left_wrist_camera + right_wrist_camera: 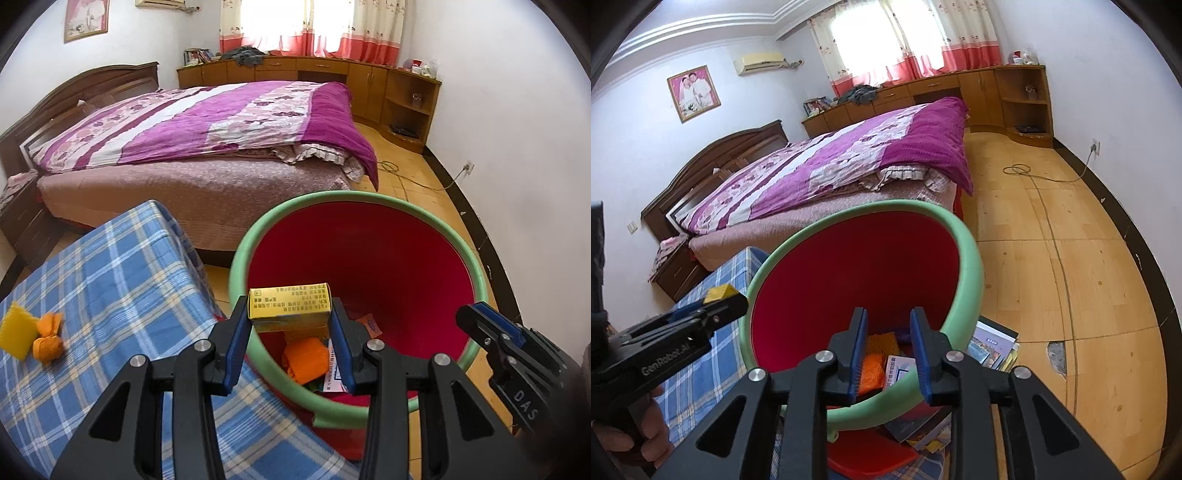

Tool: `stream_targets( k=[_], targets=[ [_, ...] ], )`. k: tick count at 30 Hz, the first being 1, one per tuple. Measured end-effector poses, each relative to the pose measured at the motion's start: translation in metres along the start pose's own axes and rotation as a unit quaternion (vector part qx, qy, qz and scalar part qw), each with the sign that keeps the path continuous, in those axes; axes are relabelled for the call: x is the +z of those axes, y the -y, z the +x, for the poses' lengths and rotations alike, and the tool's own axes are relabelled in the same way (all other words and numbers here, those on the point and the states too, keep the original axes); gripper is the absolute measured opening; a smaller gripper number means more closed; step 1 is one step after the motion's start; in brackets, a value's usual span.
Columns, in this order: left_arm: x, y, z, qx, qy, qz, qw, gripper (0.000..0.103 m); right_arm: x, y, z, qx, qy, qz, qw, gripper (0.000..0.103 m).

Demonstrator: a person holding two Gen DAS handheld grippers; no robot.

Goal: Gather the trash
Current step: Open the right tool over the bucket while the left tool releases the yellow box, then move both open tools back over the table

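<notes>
Box (290,306) held in left gripper (291,332) fingers over bin (236,258), drop step; right gripper (888,350) narrow, empty; next: release, then fetch bench (110,266) scraps (46,341).

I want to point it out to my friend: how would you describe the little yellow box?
Find the red bin with the green rim beside the blue checked tablecloth. The yellow box is above its near edge, clamped in the left gripper. Unlike the orange wads nearby, it is rectangular with printed text.
</notes>
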State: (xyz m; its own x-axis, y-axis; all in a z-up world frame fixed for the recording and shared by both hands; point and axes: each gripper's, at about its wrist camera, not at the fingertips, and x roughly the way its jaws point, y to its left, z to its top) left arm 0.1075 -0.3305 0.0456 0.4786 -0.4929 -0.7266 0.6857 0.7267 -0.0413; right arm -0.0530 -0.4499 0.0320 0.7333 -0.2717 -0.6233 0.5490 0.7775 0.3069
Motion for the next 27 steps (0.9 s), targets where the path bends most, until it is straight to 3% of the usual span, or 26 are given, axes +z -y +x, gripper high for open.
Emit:
stream_targets(
  k=[3, 6, 16, 27],
  targets=[
    [0.0, 0.001, 0.005, -0.016, -0.011, -0.009, 0.9998, 0.052, 0.0, 0.005, -0.001, 0.002, 0.001, 0.009, 1.0, 0.032],
    [-0.001, 0.001, 0.006, -0.024, -0.011, -0.016, 0.9995, 0.055, 0.001, 0.007, 0.0, 0.006, 0.0, 0.013, 1.0, 0.035],
    [-0.006, -0.012, -0.008, -0.021, -0.007, -0.034, 0.9992, 0.055, 0.0, -0.002, -0.003, 0.02, -0.006, 0.013, 1.0, 0.055],
    [-0.012, -0.059, -0.046, 0.004, 0.02, -0.064, 0.9978, 0.06, 0.001, -0.024, -0.012, 0.029, -0.002, 0.007, 1.0, 0.078]
  ],
)
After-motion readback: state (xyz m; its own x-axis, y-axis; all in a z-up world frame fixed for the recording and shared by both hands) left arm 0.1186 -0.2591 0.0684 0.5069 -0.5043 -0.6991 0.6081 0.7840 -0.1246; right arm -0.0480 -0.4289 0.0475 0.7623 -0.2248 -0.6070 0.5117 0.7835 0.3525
